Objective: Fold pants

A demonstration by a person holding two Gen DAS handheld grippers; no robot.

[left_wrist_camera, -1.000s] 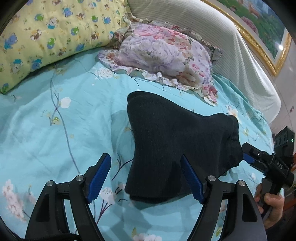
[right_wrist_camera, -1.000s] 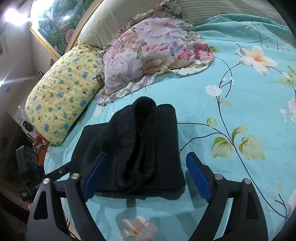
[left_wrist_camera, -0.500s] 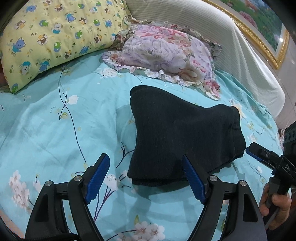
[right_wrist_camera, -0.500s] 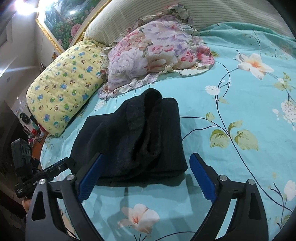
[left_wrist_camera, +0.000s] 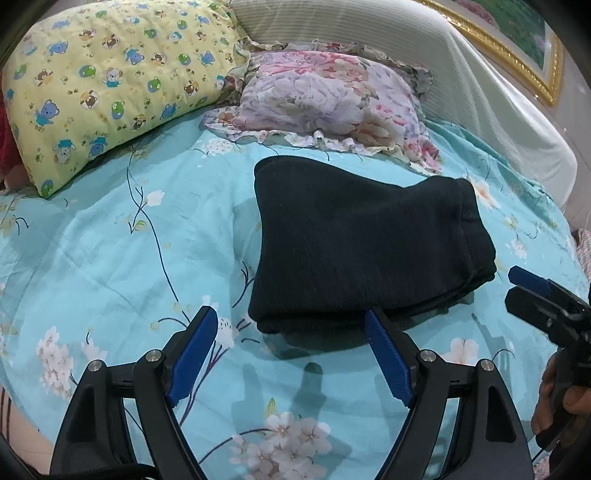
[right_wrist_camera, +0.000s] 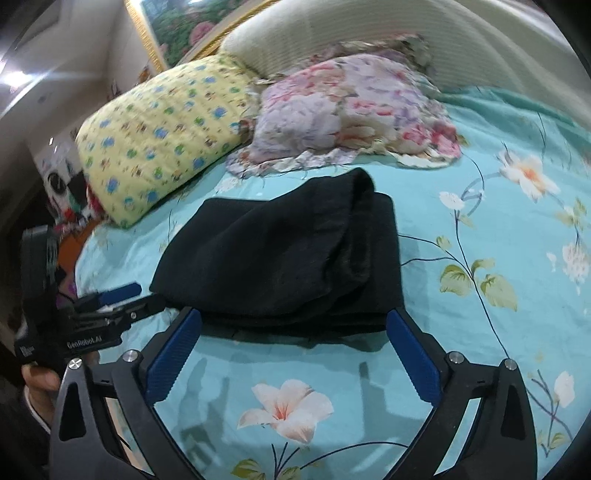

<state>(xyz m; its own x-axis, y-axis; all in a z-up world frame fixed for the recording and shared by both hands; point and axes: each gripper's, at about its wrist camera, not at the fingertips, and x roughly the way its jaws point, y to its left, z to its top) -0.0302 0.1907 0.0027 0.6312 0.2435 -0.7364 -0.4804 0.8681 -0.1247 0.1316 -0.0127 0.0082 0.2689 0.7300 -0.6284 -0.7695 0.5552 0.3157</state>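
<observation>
The black pants (left_wrist_camera: 362,243) lie folded in a compact stack on the turquoise floral bedsheet (left_wrist_camera: 110,240); they also show in the right wrist view (right_wrist_camera: 288,258). My left gripper (left_wrist_camera: 291,332) is open and empty, hovering just short of the stack's near edge. My right gripper (right_wrist_camera: 293,328) is open and empty, just short of the stack's other side. Each gripper shows in the other's view, the right one (left_wrist_camera: 535,295) at the right edge and the left one (right_wrist_camera: 110,299) at the left edge.
A yellow cartoon-print pillow (left_wrist_camera: 110,85) and a pink floral pillow (left_wrist_camera: 332,99) lie behind the pants against a pale striped headboard (left_wrist_camera: 480,92). A gold-framed picture (left_wrist_camera: 517,33) hangs above. The bed's edge and floor clutter (right_wrist_camera: 70,206) are at the left.
Both grippers have drawn back from the folded pants, which now sit farther ahead of the fingers. The pants have stayed in place.
</observation>
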